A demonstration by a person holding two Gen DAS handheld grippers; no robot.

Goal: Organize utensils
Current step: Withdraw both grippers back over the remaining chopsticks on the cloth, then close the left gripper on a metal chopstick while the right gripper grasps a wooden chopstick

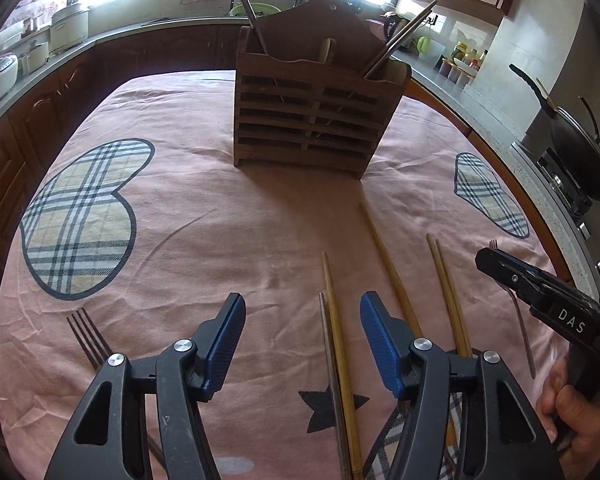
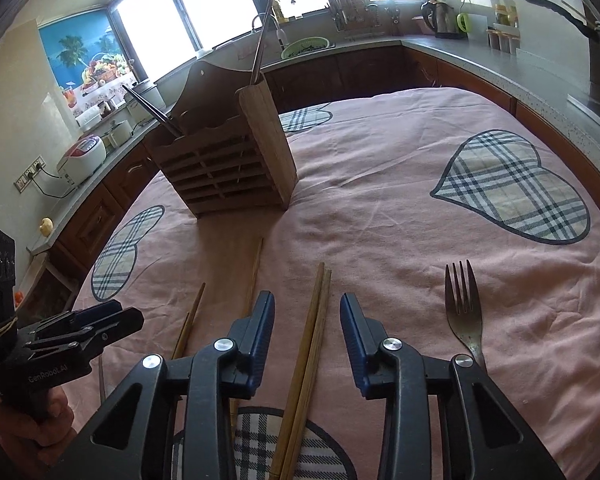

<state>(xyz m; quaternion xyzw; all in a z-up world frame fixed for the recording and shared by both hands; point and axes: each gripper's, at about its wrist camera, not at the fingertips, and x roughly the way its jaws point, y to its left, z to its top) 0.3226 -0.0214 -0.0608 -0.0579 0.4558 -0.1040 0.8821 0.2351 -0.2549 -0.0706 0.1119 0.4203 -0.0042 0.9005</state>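
A wooden slatted utensil holder (image 1: 312, 116) (image 2: 228, 160) stands on the pink cloth with a few utensils in it. My left gripper (image 1: 302, 312) is open above a wooden chopstick (image 1: 336, 332) and a metal one (image 1: 328, 344) lying side by side. More wooden chopsticks (image 1: 388, 264) (image 1: 448, 300) lie to the right. My right gripper (image 2: 307, 312) is open over a pair of wooden chopsticks (image 2: 310, 340); it also shows in the left wrist view (image 1: 500, 268). A metal fork (image 2: 464, 316) lies right of it. Another fork (image 1: 88, 332) lies left of my left gripper.
The table has a pink cloth (image 1: 220, 220) with plaid hearts. Kitchen counters surround it, with a rice cooker (image 2: 82, 156), a kettle (image 2: 440, 18), a green colander (image 2: 304, 48) and a wok (image 1: 580, 148) on the stove at right.
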